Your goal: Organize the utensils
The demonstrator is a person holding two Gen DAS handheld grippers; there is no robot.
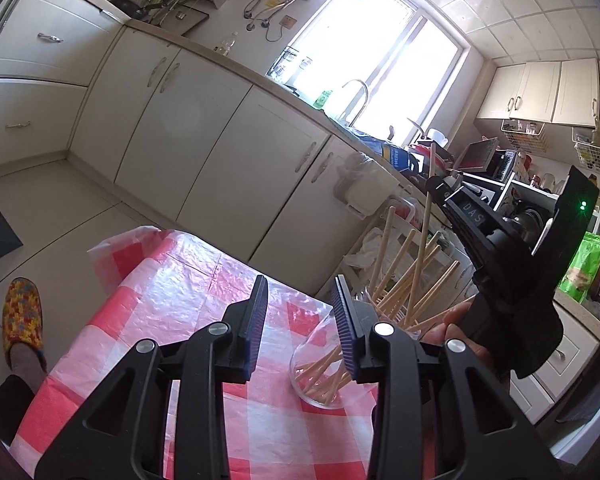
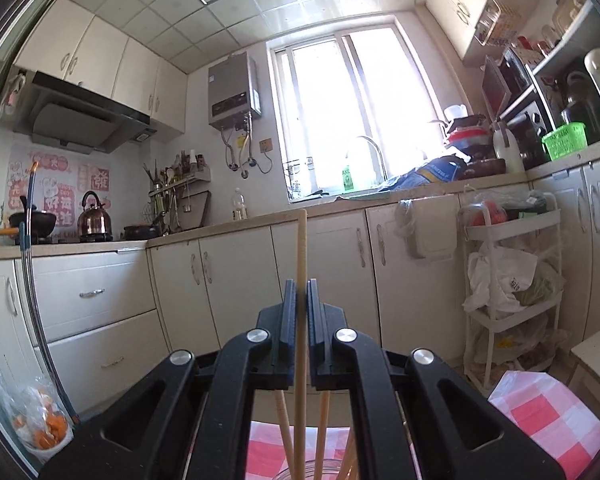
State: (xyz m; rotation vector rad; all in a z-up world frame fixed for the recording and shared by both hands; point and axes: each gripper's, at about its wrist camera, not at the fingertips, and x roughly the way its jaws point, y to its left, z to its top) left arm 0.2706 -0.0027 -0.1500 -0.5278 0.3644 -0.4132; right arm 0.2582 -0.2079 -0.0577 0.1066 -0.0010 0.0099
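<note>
A clear glass jar (image 1: 320, 376) stands on the red and white checked tablecloth (image 1: 168, 304) and holds several wooden chopsticks (image 1: 400, 272) that fan out of its mouth. My left gripper (image 1: 302, 300) is open and empty, its jaws on either side of the jar's near wall. My right gripper (image 1: 440, 186) is shut on one wooden chopstick (image 1: 424, 236) and holds it upright above the jar. In the right wrist view the right gripper (image 2: 300, 292) clamps that chopstick (image 2: 301, 248), with other chopsticks (image 2: 282, 428) and the jar rim (image 2: 312, 468) below.
Cream kitchen cabinets (image 1: 204, 136) run behind the table, with a sink tap (image 1: 358, 96) under the window. A white trolley (image 2: 512, 300) with bags stands at the right. A slippered foot (image 1: 22, 320) is on the floor left of the table.
</note>
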